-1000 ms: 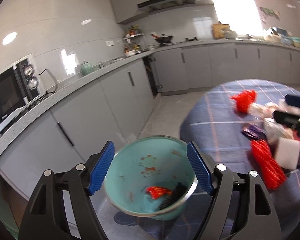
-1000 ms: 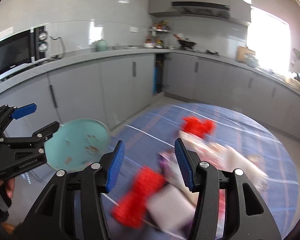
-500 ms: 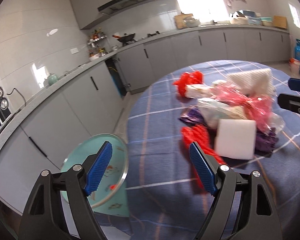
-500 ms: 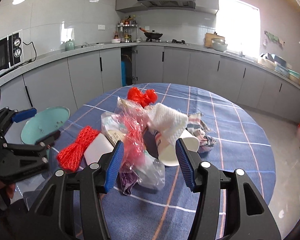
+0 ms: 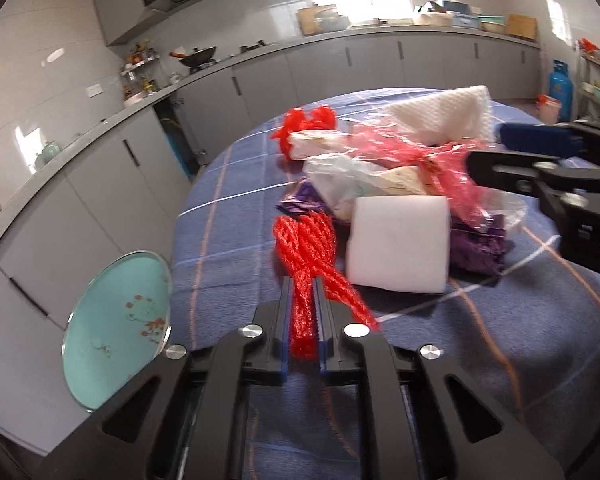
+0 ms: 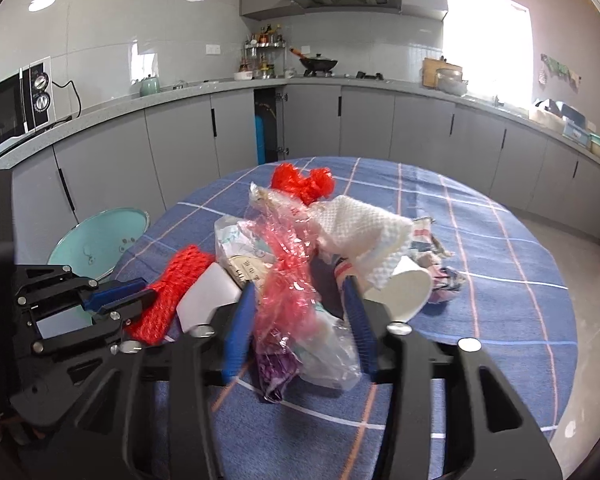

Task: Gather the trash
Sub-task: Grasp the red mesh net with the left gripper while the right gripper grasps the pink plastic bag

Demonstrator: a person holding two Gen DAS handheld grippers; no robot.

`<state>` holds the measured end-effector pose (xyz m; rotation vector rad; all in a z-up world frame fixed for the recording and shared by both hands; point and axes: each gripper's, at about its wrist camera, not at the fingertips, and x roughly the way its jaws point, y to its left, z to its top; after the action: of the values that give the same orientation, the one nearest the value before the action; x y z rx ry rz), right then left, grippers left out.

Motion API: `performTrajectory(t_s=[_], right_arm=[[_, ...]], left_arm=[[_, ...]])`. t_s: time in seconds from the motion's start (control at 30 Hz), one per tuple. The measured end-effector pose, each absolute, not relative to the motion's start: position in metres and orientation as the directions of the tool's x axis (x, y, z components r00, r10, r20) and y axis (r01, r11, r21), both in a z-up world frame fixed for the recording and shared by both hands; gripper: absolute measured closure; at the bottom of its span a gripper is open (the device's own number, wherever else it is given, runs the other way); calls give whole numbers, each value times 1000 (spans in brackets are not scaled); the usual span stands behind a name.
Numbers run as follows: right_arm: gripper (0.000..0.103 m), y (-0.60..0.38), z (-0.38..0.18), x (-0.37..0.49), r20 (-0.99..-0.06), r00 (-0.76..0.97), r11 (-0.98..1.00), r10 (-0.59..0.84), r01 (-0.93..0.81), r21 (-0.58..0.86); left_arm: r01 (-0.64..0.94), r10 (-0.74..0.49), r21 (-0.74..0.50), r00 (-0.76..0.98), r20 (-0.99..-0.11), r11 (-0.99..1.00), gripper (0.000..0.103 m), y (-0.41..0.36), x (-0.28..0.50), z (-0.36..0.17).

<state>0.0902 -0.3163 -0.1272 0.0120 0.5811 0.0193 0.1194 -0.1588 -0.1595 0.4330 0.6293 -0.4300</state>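
- L gripper (image 5: pixel 303 312): jaws closing, pads pinched on near tail of the red mesh net (image 5: pixel 306 256); net lies on the blue plaid tablecloth (image 5: pixel 228 216), near edge, just beside the white foam block (image 5: pixel 398 244).
- R gripper (image 6: pixel 300 320): jaws closing round the pink cellophane wrap (image 6: pixel 288 268); pads not yet pressing as far as I can tell. Clear plastic bag (image 6: pixel 332 356) and purple wrapper (image 6: pixel 276 368) also sit between the fingers.
- Rest of trash heaped mid-table: paper towel (image 6: pixel 364 228), white paper cup (image 6: pixel 404 288), second red net (image 6: pixel 304 182). Teal bin (image 5: pixel 116 332) stands off table edge, L side.
- Risk 1: L grip is on one thin tail only; net is loose, stretchy, so prob. slips out or dangles and snags the foam block on lift.
- Risk 2: R jaws bite several flimsy films at once; cellophane is tangled into heap, so pulling may drag cup/towel off table.
- Risk 3: both tools close together; crossing toward bin could collide.
- Risk 4: bin mouth tilted from this view, a dangling net may miss the rim.
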Motion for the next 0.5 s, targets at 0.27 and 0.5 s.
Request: performTrajectory(t_s=[0.27,0.5], right_arm=[[89,-313,-127,93,-554,831,999,52,-37,38],[90,-301,-106,90,-492,868,997,75,-65,38]], left_arm=[[476,-255,237,755,-604,847,94,-140,126,-139],[416,-232,243,806,-544,876,94,-113,124,-109]])
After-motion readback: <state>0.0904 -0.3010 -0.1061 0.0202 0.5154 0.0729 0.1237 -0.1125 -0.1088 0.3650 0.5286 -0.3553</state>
